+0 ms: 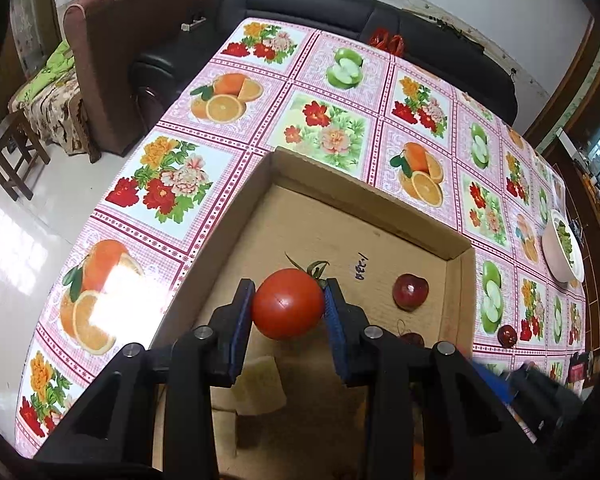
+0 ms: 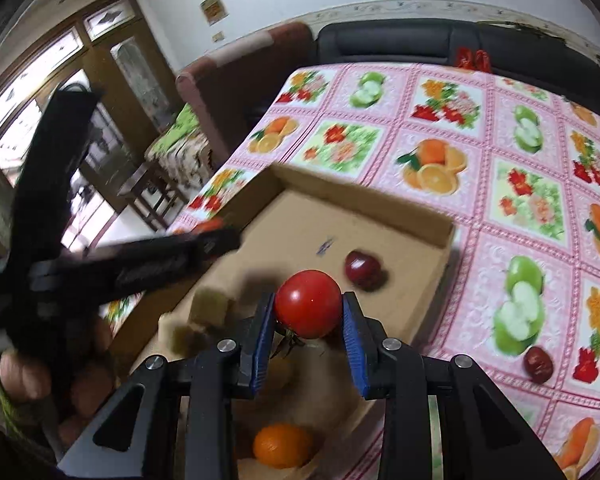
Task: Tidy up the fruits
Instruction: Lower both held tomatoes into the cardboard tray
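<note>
Left wrist view: your left gripper (image 1: pixel 288 300) pinches a tomato (image 1: pixel 286 309) between both pads, above the cardboard box (image 1: pixel 340 184). Lower it gently onto bare floor; a dark red fruit (image 1: pixel 410 292) sits at 3 o'clock.

Right wrist view: your right gripper (image 2: pixel 309 312) pinches a second tomato (image 2: pixel 308 304) over the box. Mind the orange (image 2: pixel 282 445) at 6 o'clock and the blurred left gripper at 9 o'clock.

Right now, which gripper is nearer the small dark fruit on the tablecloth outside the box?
Right. The right gripper is over the cardboard box, the dark fruit just past its right wall; the left gripper is farther left, at the opposite wall.
</note>
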A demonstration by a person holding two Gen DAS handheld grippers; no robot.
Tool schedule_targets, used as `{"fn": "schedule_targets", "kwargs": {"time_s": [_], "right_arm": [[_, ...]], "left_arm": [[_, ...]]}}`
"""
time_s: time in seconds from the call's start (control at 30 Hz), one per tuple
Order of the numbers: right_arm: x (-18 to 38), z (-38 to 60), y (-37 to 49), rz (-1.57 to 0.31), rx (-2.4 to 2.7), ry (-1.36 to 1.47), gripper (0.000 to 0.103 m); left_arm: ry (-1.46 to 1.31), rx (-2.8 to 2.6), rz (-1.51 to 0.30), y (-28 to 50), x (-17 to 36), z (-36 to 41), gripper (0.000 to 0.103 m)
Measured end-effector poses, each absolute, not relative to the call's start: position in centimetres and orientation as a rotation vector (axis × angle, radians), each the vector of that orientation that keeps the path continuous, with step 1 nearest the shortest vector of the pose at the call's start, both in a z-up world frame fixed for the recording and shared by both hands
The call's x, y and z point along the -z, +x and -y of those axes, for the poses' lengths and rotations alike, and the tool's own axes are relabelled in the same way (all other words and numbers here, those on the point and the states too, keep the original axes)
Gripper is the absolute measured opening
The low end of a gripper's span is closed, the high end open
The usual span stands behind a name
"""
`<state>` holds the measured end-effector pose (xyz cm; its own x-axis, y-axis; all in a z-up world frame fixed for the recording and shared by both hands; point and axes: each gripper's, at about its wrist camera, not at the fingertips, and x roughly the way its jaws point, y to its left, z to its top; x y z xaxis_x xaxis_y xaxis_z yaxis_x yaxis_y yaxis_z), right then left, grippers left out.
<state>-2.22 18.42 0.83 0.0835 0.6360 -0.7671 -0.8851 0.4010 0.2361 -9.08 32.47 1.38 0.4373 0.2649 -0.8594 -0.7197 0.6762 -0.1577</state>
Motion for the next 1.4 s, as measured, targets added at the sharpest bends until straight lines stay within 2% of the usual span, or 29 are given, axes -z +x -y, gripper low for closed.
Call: {"fn": "schedule_targets", "kwargs": {"time_s": [0.57, 0.93, 1.07, 1.2, 1.27, 1.33, 1.4], "right_arm": [[2.4, -21.2, -4.2, -0.996, -1.220, -0.405, 0.033], [3.0, -21.3, -4.7, -1.032, -1.255, -0.408, 0.033], [3.0, -21.4, -5.0, -1.031, -1.250, -0.418, 0.034], [3.1, -21.7, -4.9, -1.031, -1.246, -0.426, 0.034], [3.0, -21.7, -5.1, -1.025, -1.243, -0.435, 0.040], [2.8, -21.6, -5.3, -1.015, -1.248, -0.430, 0.052], [2.4, -21.4, -5.5, -0.996, -1.246, -0.435, 0.054]], "left_arm": [[-0.616, -0.655, -1.020, -7.2, 2.2, -33.4, 0.032], [-0.613, -0.640, -1.040, -7.7, 2.2, -33.5, 0.032], [-0.641, -0.631, -1.033, -8.3, 2.1, -33.5, 0.041], [-0.668, -0.638, -1.000, -9.3, 1.7, -33.2, 0.041], [-0.647, -0.654, -0.983, -9.8, 1.0, -32.6, 0.041], [-0.630, -0.669, -0.962, -10.5, 0.3, -32.1, 0.041], [-0.613, -0.691, -0.927, -11.5, -0.8, -31.4, 0.041]]}}
